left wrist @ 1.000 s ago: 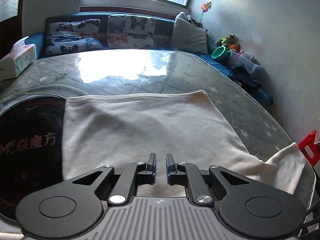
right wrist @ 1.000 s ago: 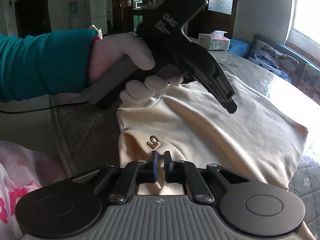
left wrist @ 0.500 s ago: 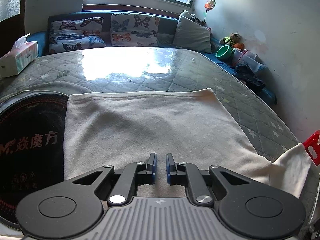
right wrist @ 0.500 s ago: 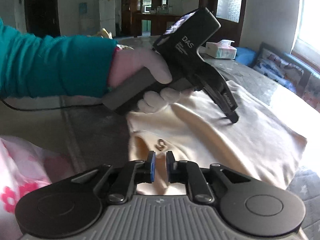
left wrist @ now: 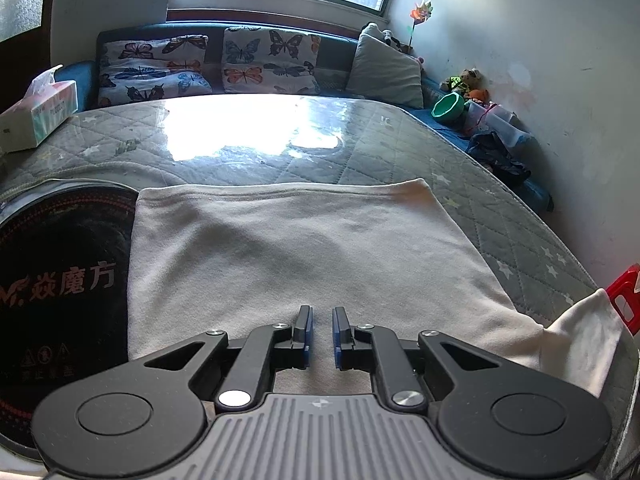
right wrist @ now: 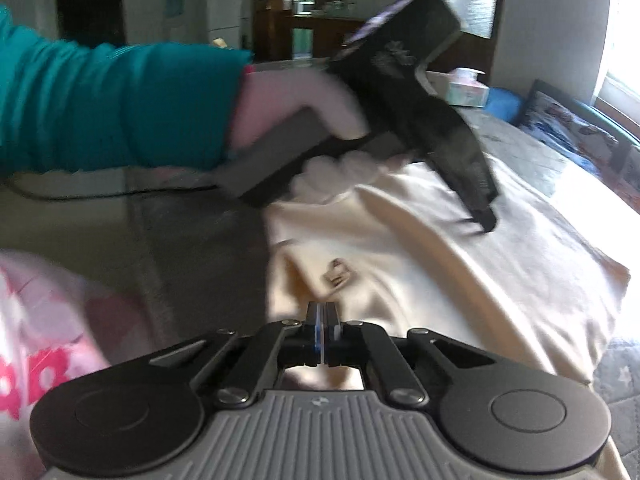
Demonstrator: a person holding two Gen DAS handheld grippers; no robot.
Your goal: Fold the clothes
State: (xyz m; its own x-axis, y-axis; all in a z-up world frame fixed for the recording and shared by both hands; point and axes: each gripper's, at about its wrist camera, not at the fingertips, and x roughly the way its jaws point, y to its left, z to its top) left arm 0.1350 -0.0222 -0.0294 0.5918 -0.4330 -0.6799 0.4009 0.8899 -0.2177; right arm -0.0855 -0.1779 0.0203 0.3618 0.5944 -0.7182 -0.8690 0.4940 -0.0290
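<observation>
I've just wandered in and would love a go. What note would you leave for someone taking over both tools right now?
Left tool: jaws a narrow gap apart, nothing seen between them, tip down at the cream garment.
Right tool: jaws have just been closing and now meet with nothing between them, just above the garment near its small logo.
Garment: spread on the quilted table beside a black round disc, one end drooping past the table edge.
Done: laid out, with one long wrinkle.
Left: no finished fold shows, so all the folding.
</observation>
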